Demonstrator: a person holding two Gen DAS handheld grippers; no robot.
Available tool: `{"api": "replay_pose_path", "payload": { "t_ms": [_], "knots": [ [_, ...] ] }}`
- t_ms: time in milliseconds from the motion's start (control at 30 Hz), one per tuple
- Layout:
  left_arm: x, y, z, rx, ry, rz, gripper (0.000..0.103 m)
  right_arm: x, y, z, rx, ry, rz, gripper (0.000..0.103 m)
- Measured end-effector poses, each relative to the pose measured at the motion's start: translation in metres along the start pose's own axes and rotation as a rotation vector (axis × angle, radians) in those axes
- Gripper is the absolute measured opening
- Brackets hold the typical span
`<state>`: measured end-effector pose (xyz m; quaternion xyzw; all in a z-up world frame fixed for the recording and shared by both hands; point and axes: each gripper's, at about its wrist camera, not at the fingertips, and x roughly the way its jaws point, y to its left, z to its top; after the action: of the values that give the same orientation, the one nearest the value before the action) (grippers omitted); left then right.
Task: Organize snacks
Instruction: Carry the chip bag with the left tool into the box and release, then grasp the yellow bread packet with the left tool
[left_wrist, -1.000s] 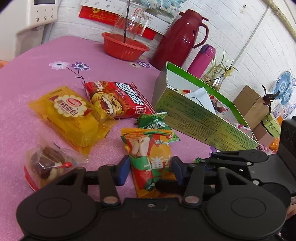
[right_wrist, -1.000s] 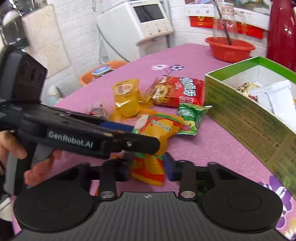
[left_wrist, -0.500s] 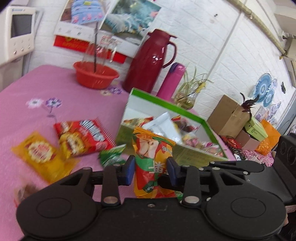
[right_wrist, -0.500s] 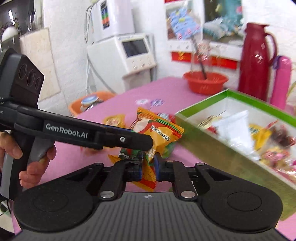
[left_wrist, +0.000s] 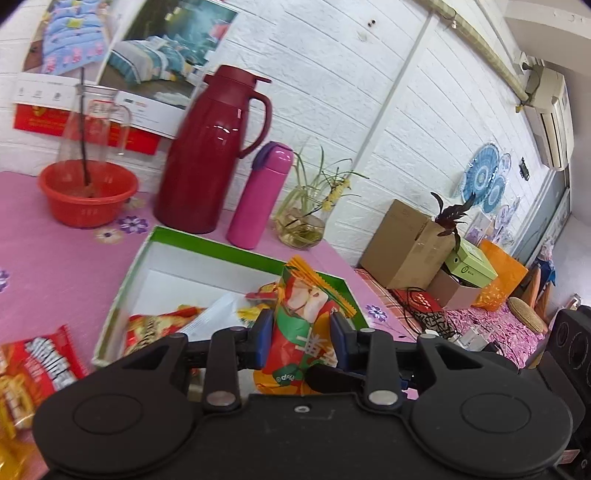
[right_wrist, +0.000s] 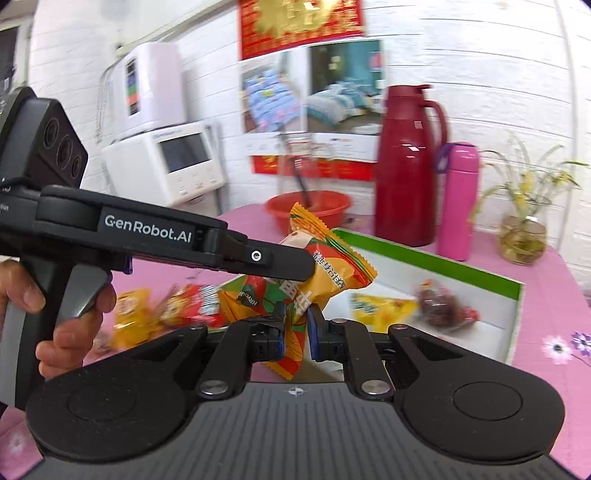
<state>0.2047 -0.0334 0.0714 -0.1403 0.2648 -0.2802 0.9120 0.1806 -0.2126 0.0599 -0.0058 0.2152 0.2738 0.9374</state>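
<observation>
Beside the green box (left_wrist: 236, 248): 1 red thermos (left_wrist: 210, 155), 1 pink bottle (left_wrist: 258, 195), 1 red basin (left_wrist: 86, 192), 1 plant vase (left_wrist: 301, 225).

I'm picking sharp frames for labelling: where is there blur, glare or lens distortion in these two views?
Left wrist view: mostly sharp, only the red snack bag at the left edge smears; a small highlight sits on the red thermos; wall lines bow from the fisheye. Right wrist view: the snacks on the table and in the green box are motion-blurred, while the held orange packet stays fairly crisp.
</observation>
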Motion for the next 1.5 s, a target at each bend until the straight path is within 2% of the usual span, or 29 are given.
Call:
{"api": "replay_pose_path", "payload": {
  "t_ms": [133,167,200,233,267,333,367,400,467,500,600,733,867,1067,1233,1400,1500],
  "knots": [
    [0.028,-0.002,0.004,0.039,0.01,-0.006,0.014,0.007,-0.02,-0.003,0.029,-0.029,-0.045,0.022],
    [0.037,0.0,0.003,0.048,0.025,0.007,0.029,0.01,-0.023,-0.006,0.017,-0.037,-0.067,0.022],
    [0.044,0.002,0.001,0.052,0.042,0.021,0.064,0.015,-0.025,-0.01,0.004,-0.038,-0.099,0.027],
    [0.048,0.005,-0.001,0.05,0.049,0.048,0.086,0.022,-0.027,-0.014,-0.002,-0.028,-0.132,0.032],
    [0.049,0.007,-0.005,0.048,0.042,0.08,0.103,0.029,-0.029,-0.018,-0.01,-0.007,-0.167,0.038],
    [0.047,0.012,-0.012,0.063,0.022,0.134,0.103,0.039,-0.032,-0.025,-0.025,0.038,-0.19,0.042],
    [0.046,0.014,-0.014,0.075,0.029,0.137,0.103,0.039,-0.033,-0.027,-0.023,0.042,-0.185,0.048],
    [0.045,0.017,-0.015,0.08,0.039,0.142,0.103,0.038,-0.033,-0.029,-0.019,0.04,-0.176,0.065],
    [0.042,0.022,-0.016,0.059,0.044,0.156,0.103,0.033,-0.032,-0.028,-0.013,0.02,-0.185,0.092],
    [0.039,0.024,-0.016,0.043,0.043,0.157,0.103,0.03,-0.03,-0.026,-0.01,0.006,-0.192,0.098],
    [0.027,0.024,-0.016,0.003,0.032,0.14,0.103,0.021,-0.023,-0.019,-0.003,-0.025,-0.174,0.103],
    [0.005,0.018,-0.019,0.011,0.013,0.131,0.103,0.011,-0.005,-0.012,-0.042,-0.048,-0.155,0.103],
    [-0.031,0.022,-0.026,0.006,0.01,0.127,0.103,0.001,0.015,-0.011,-0.077,-0.046,-0.1,0.103],
    [-0.086,0.051,-0.033,-0.03,-0.003,0.214,0.103,-0.002,0.049,-0.011,-0.105,-0.006,0.012,0.103],
    [-0.124,0.09,-0.036,-0.066,-0.005,0.334,0.103,0.004,0.074,-0.012,-0.074,0.042,0.12,0.103],
    [-0.14,0.129,-0.041,-0.096,-0.019,0.423,0.103,0.017,0.102,-0.015,-0.094,0.104,0.196,0.103],
    [-0.143,0.155,-0.043,-0.115,-0.024,0.442,0.103,0.027,0.117,-0.016,-0.078,0.146,0.241,0.103]
  ]
}}
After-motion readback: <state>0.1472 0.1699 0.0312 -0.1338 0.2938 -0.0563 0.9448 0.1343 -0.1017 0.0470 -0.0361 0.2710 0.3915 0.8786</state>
